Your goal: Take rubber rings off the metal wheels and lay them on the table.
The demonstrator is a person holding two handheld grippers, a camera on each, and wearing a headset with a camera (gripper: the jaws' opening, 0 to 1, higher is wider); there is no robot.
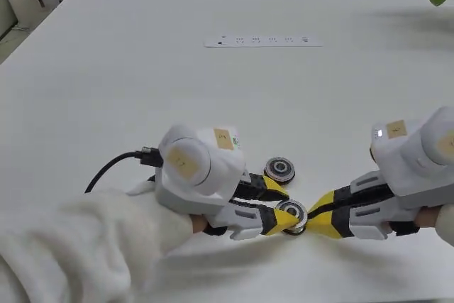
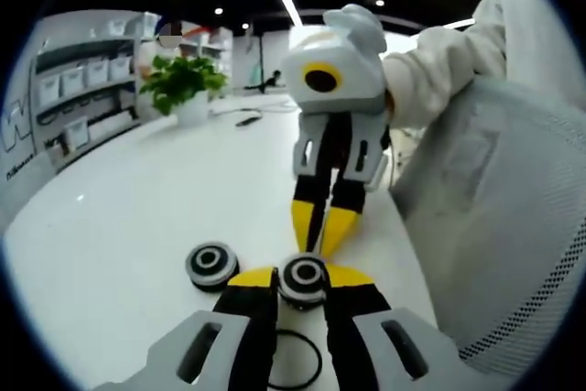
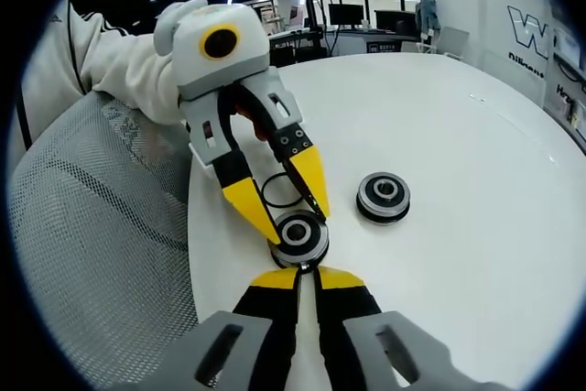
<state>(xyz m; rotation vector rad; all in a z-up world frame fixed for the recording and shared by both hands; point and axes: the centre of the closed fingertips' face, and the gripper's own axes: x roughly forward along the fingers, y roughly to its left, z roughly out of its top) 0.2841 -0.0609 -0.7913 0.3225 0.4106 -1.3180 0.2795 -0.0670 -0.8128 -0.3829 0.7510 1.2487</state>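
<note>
one wheel [image 1: 291,213] in left gripper [image 2: 302,279], tan label [image 1: 223,139] unreadable

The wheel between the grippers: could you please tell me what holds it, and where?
The left gripper clamps the wheel across its rim; the right gripper meets its edge, jaws nearly shut; grip unclear.

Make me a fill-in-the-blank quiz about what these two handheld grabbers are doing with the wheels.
1. The left gripper clamps one metal wheel between its ____ tips.
2. The right gripper meets that wheel with its jaws ____.
3. A second wheel sits free on the white ____.
4. A loose rubber ring, coloured ____, lies near the left gripper.
Missing words: yellow, shut, table, black.
</note>
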